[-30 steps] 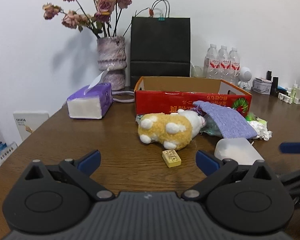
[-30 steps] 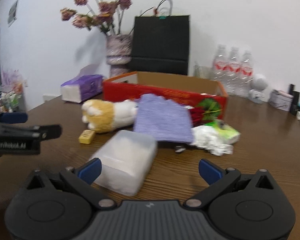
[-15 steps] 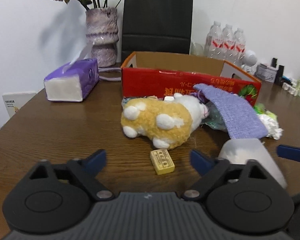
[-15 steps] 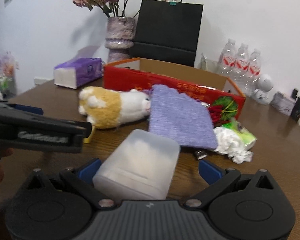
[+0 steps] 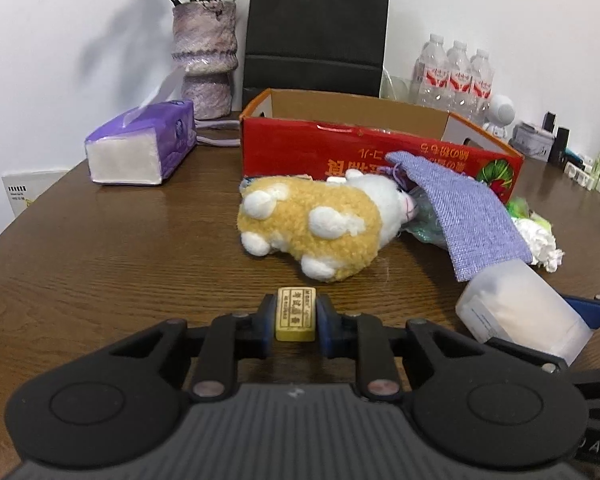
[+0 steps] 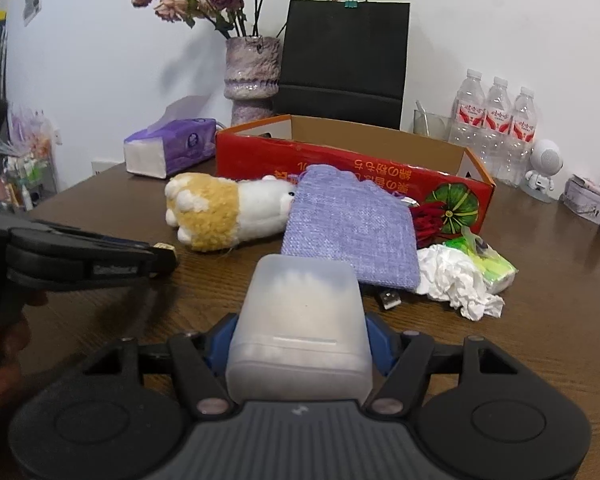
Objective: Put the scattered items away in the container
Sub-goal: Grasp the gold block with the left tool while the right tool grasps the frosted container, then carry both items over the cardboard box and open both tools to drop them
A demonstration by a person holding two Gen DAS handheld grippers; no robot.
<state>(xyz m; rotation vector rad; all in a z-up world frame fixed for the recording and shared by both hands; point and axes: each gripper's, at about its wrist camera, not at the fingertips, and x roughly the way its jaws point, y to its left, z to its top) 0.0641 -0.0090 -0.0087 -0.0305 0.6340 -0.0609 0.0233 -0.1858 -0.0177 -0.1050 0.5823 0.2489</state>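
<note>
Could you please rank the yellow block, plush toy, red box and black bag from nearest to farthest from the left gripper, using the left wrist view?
1. Yellow block: between the closing left gripper jaws.
2. Plush toy: just beyond, slightly right.
3. Red box: behind the toy.
4. Black bag: against the wall, behind the box.

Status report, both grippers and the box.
Left gripper closing on yellow block. Right gripper closing on frosted case. Red box open; plush toy lies before it.
</note>
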